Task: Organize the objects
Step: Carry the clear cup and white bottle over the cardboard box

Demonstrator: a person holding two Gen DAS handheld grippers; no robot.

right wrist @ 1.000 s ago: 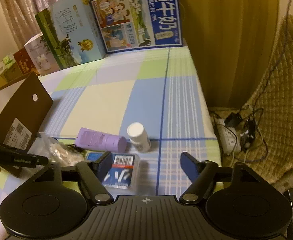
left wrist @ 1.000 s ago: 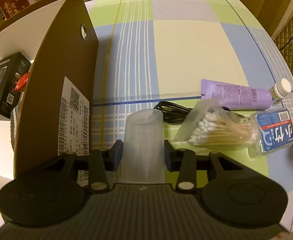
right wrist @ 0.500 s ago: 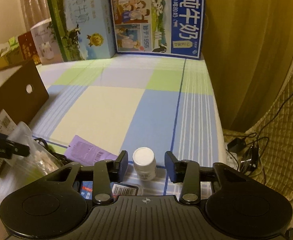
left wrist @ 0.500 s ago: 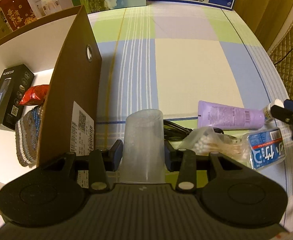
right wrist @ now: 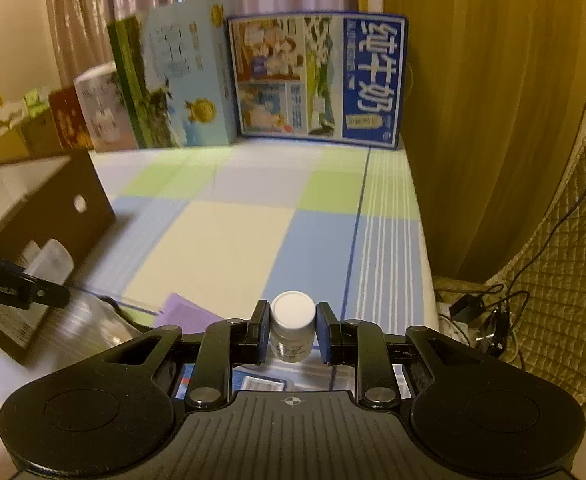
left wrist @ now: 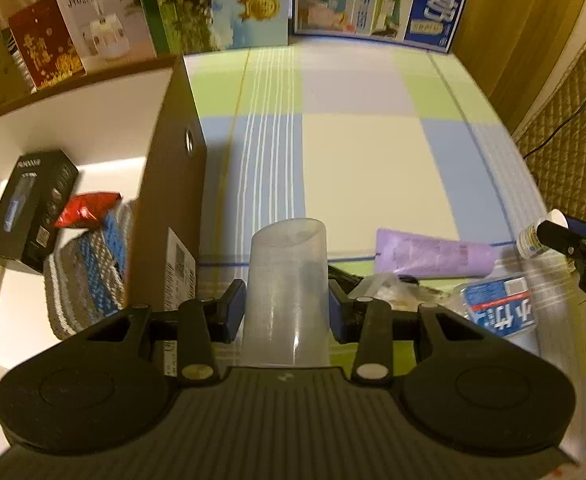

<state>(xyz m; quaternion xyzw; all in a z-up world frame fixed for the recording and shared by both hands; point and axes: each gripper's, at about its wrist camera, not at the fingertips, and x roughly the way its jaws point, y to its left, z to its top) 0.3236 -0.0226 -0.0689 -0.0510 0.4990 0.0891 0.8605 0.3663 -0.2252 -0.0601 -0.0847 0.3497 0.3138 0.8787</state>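
The fingers (right wrist: 327, 330) of the right gripper (right wrist: 291, 334) are clamped on a small white-capped bottle (right wrist: 293, 326); the left gripper (left wrist: 287, 310) holds a translucent cup (left wrist: 287, 280) between its fingers, presumably for stowing in the open box (left wrist: 93, 120) to their left.

between left gripper (left wrist: 287, 312) pads: cup (left wrist: 287, 280), upright
left of left gripper: open box (left wrist: 165, 208) on the table (left wrist: 373, 176); in it a carton (left wrist: 29, 208), a packet (left wrist: 87, 208) and a knitted cloth (left wrist: 89, 276)
ahead and right of left gripper: tube (left wrist: 433, 254) lying flat, with a pack (left wrist: 501, 312) nearer and further right
between right gripper (right wrist: 292, 334) pads: small bottle (right wrist: 293, 326), upright
under right gripper: the pack, on the table
left of right gripper: the tube, then the open box
far ahead of both: printed boxes (right wrist: 317, 80) standing at the table's back edge
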